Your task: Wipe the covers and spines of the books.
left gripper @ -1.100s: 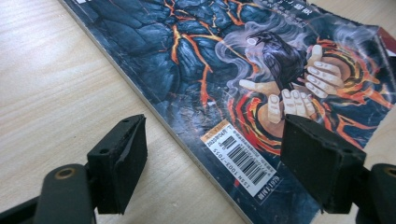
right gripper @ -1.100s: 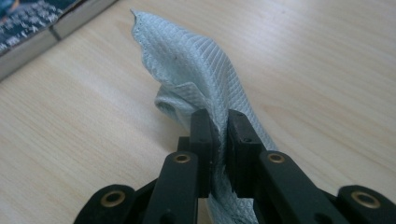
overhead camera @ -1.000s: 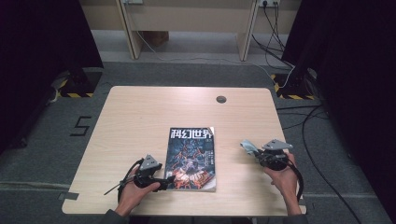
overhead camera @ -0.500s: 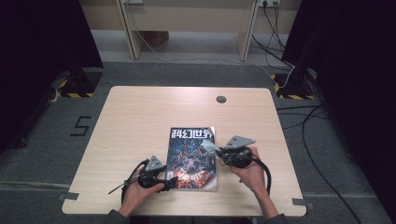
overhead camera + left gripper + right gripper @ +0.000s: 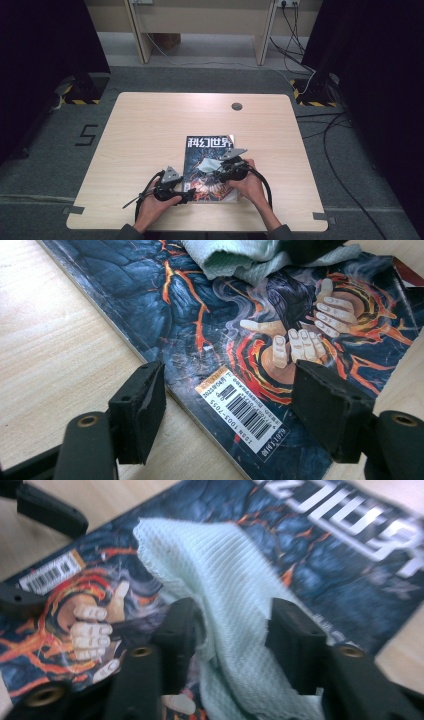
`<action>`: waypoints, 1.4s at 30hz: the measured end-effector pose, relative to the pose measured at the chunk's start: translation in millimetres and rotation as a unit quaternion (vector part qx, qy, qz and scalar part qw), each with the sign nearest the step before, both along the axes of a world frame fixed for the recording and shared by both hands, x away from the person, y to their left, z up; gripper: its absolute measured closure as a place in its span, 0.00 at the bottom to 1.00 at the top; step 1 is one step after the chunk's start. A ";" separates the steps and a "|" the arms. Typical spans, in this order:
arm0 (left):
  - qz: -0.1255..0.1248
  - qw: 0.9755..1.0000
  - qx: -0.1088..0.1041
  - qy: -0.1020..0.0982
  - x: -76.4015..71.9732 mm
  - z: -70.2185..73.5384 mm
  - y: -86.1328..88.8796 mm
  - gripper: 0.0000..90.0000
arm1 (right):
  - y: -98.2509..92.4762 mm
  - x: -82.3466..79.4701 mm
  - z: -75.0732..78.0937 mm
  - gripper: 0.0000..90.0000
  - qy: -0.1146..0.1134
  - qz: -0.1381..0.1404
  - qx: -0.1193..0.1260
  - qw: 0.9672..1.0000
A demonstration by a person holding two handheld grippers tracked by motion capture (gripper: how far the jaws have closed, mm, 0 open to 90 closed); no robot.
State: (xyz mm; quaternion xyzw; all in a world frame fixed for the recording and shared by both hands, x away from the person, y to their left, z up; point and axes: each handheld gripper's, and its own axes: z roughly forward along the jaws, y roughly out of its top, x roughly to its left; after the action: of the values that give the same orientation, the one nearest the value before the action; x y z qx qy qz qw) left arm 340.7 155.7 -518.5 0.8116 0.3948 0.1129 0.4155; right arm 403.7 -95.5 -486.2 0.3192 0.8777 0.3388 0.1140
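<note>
A magazine (image 5: 210, 165) with a dark lava-coloured cover lies flat on the wooden table (image 5: 150, 130). My left gripper (image 5: 188, 195) is at its near left corner. Its jaws stand open astride the barcode corner (image 5: 245, 412) of the magazine (image 5: 250, 340), the pads (image 5: 142, 405) clear of it. My right gripper (image 5: 214, 173) is over the middle of the cover. Its jaws have just been opening, and a pale green cloth (image 5: 215, 570) lies loosely between them on the magazine (image 5: 325, 540). The cloth (image 5: 235, 257) also shows at the top of the left gripper view.
A round cable hole (image 5: 236, 106) sits near the table's far edge. Bare tabletop extends left, right and beyond the magazine. Cables (image 5: 320, 125) run over the grey floor at the right. Desk legs (image 5: 137, 30) stand at the back.
My right gripper has moved left from the table's right side onto the magazine, carrying the cloth, and its jaws have come apart. The left gripper has stayed at the corner.
</note>
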 end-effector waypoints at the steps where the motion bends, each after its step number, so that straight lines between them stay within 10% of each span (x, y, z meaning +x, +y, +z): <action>1: 0.000 1.000 0.000 0.000 -0.2 0.0 0.2 0.33 | -0.7 -0.4 2.4 0.52 -0.005 -0.003 0.000 1.000; 8: -0.001 1.000 -0.001 -0.002 -0.8 -0.5 0.9 0.33 | -4.1 -7.3 18.7 0.53 -0.006 0.025 0.010 1.000; 13: 0.000 1.000 -0.003 -0.005 -1.4 -0.8 0.7 0.33 | 9.8 -4.7 0.8 0.63 -0.020 0.053 -0.062 0.996; 18: -0.007 1.000 0.006 -0.015 -3.6 0.6 0.1 0.35 | 5.4 -1.6 -3.0 0.78 -0.034 0.055 -0.062 0.996; 26: -0.007 1.000 0.004 -0.017 -5.0 -0.4 2.0 0.37 | 1.8 17.0 -3.2 0.83 -0.037 0.025 -0.065 0.997; 36: -0.003 1.000 -0.004 -0.013 -5.1 -1.7 2.8 0.37 | -7.8 84.8 -3.2 0.81 -0.042 -0.058 -0.073 0.995; 42: 0.000 1.000 -0.008 -0.007 -4.7 -2.0 3.6 0.37 | 2.4 82.8 -2.7 0.81 -0.046 -0.055 -0.093 0.993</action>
State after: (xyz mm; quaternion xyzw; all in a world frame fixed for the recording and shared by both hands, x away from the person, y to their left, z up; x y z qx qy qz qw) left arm 336.0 159.3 -520.6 0.8074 0.3931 0.1157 0.4246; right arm 486.5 -93.1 -488.8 0.3386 0.8804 0.2635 0.2020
